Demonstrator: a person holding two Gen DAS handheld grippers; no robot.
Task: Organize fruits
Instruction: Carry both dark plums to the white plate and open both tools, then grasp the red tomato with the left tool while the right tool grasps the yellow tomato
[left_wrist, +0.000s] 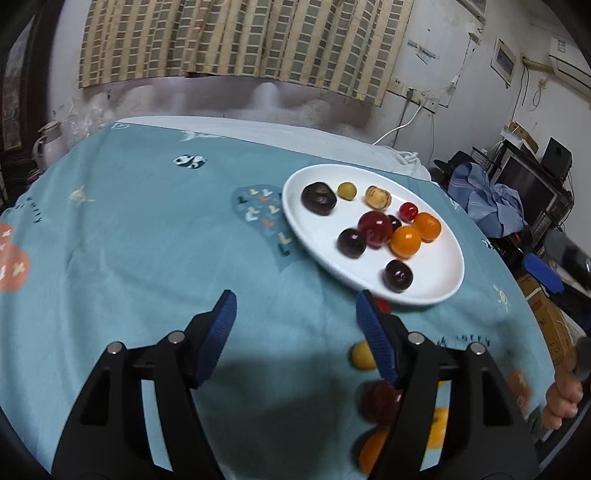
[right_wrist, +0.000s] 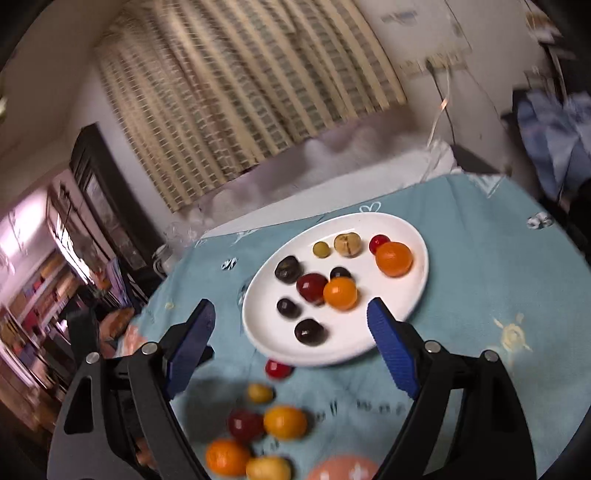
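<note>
A white oval plate (left_wrist: 321, 236) (right_wrist: 266, 325) on the teal cloth holds several fruits: dark plums, a red plum (left_wrist: 375, 229) (right_wrist: 312, 288), two oranges (left_wrist: 406, 242) (right_wrist: 340, 293), a small red fruit, a yellow one and a tan one. Loose fruits lie on the cloth short of the plate: a small red one (right_wrist: 277, 369), a yellow one (left_wrist: 362, 356) (right_wrist: 259, 393), a red plum (right_wrist: 245, 424) and oranges (right_wrist: 285, 422). My left gripper (left_wrist: 295, 306) is open and empty, left of the plate's near rim. My right gripper (right_wrist: 290, 314) is open and empty, its fingers framing the plate's near part.
A person's hand (left_wrist: 561, 398) grips the other handle at the right edge of the left wrist view. The teal cloth (left_wrist: 147, 236) ends at a white strip along the far wall. Cluttered shelves, a monitor (left_wrist: 524, 184) and blue clothing stand off the right side.
</note>
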